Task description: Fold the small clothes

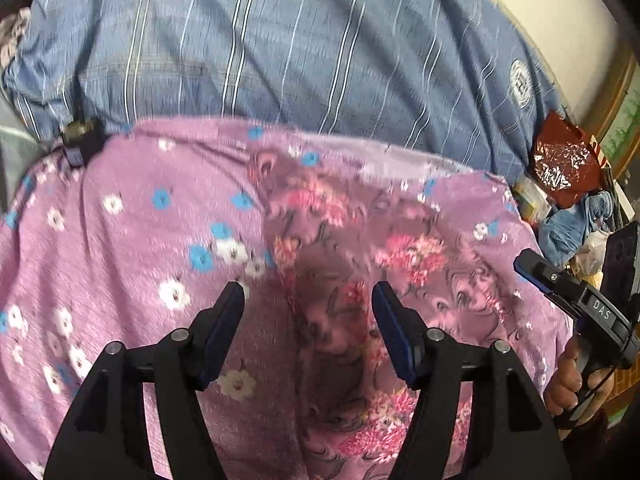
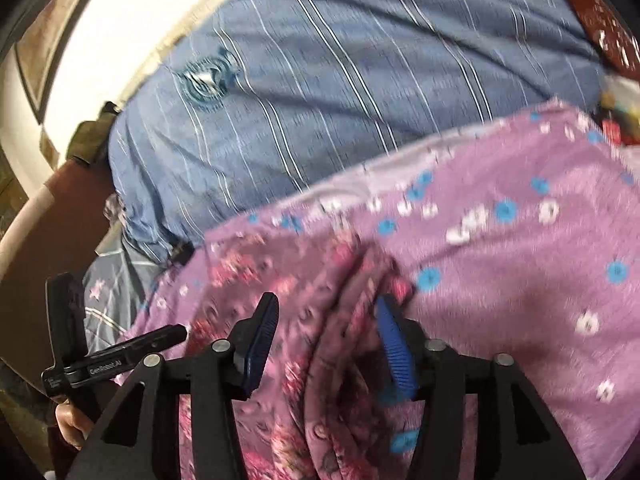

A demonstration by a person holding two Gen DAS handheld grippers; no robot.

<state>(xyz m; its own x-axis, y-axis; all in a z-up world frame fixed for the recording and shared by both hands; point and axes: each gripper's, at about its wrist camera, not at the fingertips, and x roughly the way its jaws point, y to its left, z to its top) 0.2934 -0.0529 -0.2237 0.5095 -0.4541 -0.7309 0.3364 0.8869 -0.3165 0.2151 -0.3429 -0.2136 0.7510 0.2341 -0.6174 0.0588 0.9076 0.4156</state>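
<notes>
A purple garment (image 1: 120,264) printed with white and blue flowers lies spread below me, and a darker panel with pink flowers (image 1: 332,280) runs down its middle. My left gripper (image 1: 308,292) hangs just above that panel, open, with nothing pressed between its pads. In the right wrist view the same garment (image 2: 500,272) has a raised fold (image 2: 344,320) of the pink-flowered part. My right gripper (image 2: 327,300) straddles this fold with its jaws apart and not clamping it. Each view shows the other gripper's fingers (image 1: 536,270) (image 2: 160,338) at its edge.
A blue striped bed cover (image 1: 280,60) bulges behind the garment. A red shiny packet (image 1: 564,164), a blue cloth bundle (image 1: 576,224) and other clutter lie at the right. A hand (image 1: 568,380) grips the right tool. A dark clip (image 1: 80,140) sits at the garment's far left corner.
</notes>
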